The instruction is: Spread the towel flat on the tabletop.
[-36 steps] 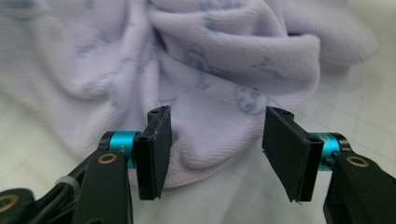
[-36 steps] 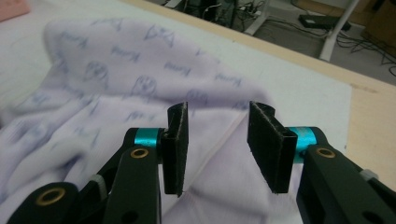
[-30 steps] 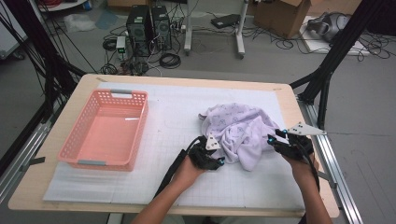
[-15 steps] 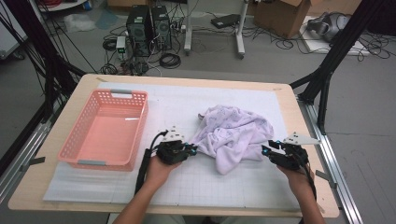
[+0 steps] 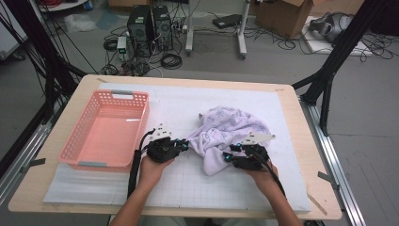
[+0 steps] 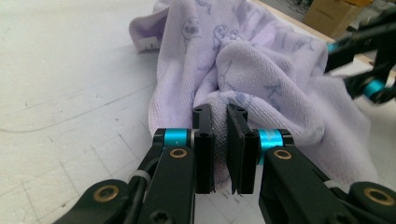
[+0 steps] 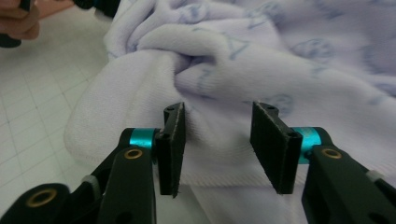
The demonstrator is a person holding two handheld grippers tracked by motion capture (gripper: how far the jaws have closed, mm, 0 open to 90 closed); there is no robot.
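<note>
While lying crumpled right of centre on the white gridded mat (image 5: 188, 183), lilac printed terry towel (image 5: 226, 134) pinched at its left edge by left gripper (image 6: 220, 140). Right gripper (image 7: 215, 135) half-wide, just been closing, towel hem between, not yet pressed.

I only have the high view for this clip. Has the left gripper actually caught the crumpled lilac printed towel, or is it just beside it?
Observer: Caught. In the left gripper view, the left gripper has its fingers pinched on a fold of the crumpled lilac printed towel.
Operator: And the right gripper?
Observer: The right gripper has been closing, but its fingers stand apart, with the towel's hemmed edge between them, not pressed.
Operator: Any pattern readable up close?
Observer: Small pale-blue cartoon faces show on the cloth in the left gripper view.
</note>
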